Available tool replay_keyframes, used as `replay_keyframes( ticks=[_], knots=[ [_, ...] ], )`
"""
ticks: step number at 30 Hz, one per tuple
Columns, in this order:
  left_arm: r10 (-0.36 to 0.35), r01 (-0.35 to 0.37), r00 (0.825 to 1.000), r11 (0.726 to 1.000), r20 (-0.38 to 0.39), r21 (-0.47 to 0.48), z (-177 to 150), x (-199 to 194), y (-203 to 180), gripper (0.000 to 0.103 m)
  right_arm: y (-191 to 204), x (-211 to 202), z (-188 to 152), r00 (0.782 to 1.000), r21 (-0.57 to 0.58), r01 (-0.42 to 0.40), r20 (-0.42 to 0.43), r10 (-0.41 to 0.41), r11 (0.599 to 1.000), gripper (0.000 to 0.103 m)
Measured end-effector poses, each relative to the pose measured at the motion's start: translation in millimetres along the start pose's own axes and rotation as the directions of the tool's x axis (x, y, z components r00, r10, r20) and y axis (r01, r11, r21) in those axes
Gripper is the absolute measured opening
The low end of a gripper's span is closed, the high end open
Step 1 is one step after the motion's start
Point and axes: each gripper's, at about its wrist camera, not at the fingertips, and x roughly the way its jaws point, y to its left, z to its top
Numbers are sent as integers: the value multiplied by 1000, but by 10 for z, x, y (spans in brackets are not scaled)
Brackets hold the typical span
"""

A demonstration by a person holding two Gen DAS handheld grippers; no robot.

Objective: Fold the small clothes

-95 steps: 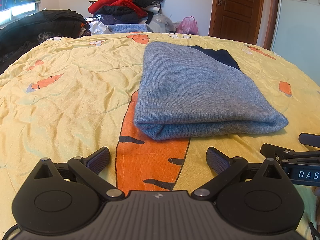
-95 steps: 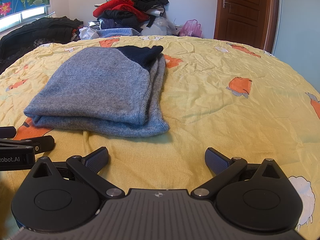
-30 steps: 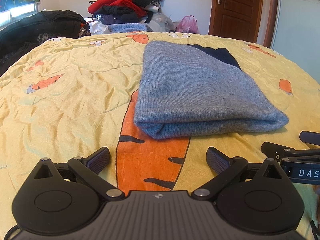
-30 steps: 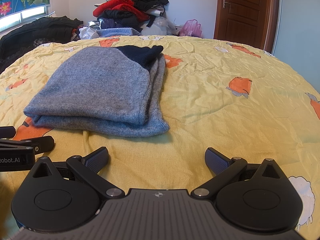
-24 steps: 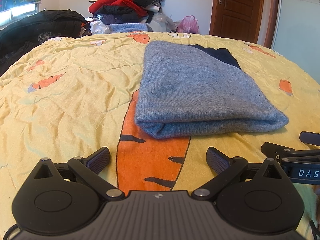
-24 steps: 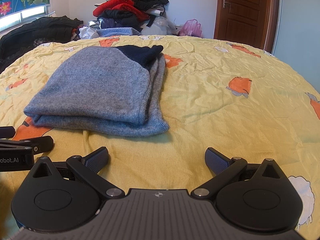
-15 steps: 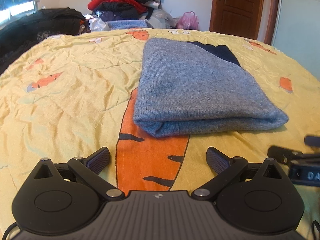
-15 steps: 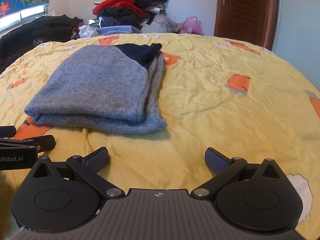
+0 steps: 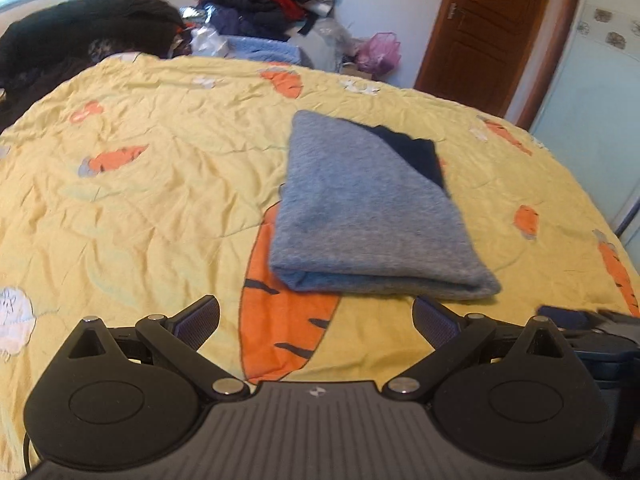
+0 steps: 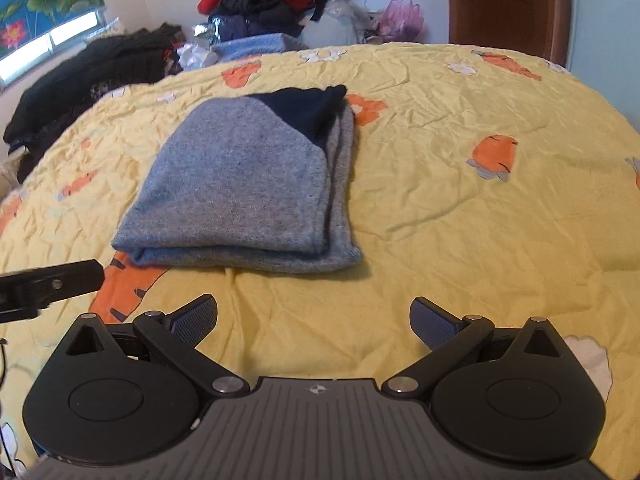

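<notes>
Both grippers, left (image 9: 316, 318) and right (image 10: 313, 316), spread wide and empty, short of the folded grey sweater (image 10: 244, 184) lying flat on the yellow bedspread (image 10: 460, 208); best kept low and level, nearing the fold edge together to avoid disturbing the layers.

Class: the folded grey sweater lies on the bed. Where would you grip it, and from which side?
Probably grip the grey sweater at its near folded edge, coming in low from the front. There the layers stack into one thick, rounded lip facing both open tools.
</notes>
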Motion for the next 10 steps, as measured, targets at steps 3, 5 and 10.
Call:
replay_keyframes(
  ticks=[3, 5, 10],
  knots=[
    [32, -31, 999, 999, -18, 24, 15, 59, -65, 103, 78, 48, 67, 1000, -46, 7, 8, -6, 999, 103],
    [61, -61, 998, 998, -21, 30, 16, 103, -62, 103, 81, 84, 112, 1000, -38, -8, -4, 8, 999, 103],
    [63, -60, 996, 997, -69, 50, 76, 172, -65, 103, 81, 175, 157, 1000, -18, 29, -4, -29, 999, 103]
  ],
)
